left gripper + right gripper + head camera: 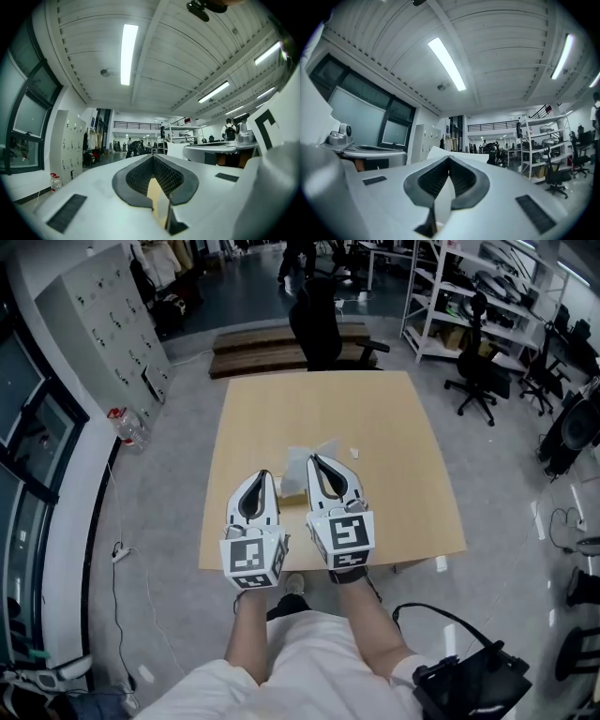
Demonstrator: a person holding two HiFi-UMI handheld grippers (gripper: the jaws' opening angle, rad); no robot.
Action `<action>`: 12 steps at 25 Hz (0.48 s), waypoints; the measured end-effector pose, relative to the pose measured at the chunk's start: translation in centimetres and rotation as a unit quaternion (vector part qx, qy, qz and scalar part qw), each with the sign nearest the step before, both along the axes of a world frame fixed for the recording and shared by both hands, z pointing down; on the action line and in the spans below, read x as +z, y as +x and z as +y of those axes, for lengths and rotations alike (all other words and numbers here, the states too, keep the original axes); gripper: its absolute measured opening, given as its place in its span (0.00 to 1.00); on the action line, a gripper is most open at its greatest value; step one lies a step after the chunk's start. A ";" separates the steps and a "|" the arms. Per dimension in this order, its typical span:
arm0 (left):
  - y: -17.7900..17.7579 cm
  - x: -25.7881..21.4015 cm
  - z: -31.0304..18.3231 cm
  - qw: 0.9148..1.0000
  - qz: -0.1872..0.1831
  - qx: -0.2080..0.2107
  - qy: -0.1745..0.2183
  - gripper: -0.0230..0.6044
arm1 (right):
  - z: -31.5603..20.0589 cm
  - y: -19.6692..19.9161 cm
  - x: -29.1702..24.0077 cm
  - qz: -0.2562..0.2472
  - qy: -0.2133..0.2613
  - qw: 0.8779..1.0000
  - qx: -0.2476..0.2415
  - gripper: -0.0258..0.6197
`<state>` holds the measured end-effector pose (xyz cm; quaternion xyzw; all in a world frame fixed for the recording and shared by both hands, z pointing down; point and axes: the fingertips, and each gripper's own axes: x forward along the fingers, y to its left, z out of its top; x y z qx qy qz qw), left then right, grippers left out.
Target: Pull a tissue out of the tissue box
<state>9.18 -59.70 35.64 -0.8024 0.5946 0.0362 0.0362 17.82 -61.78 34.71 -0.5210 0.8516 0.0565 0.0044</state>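
Tissue (298,463), pinched in the closed right tongs (312,458), rises from the tissue box (293,495) below, between both tongs; left tongs (265,474) pressed together, empty.

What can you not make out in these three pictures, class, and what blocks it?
Head view: tissue box, mostly hidden behind left gripper and right gripper.
Head view: tissue, lower end covered by the right gripper.
Head view: white scrap on the table, too small to name.
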 end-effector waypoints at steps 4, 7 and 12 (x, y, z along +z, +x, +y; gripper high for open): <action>0.4 -0.1 1.4 1.000 -0.006 0.004 0.001 0.04 | 1.2 0.4 -0.1 0.000 0.003 1.000 0.004 0.05; 0.6 -0.2 1.5 1.000 -0.008 0.007 0.003 0.04 | 1.2 0.8 -0.1 0.001 0.003 1.000 0.009 0.05; 1.0 0.0 1.9 1.000 -0.012 0.014 0.002 0.04 | 1.5 1.0 0.0 0.001 0.002 1.000 0.011 0.05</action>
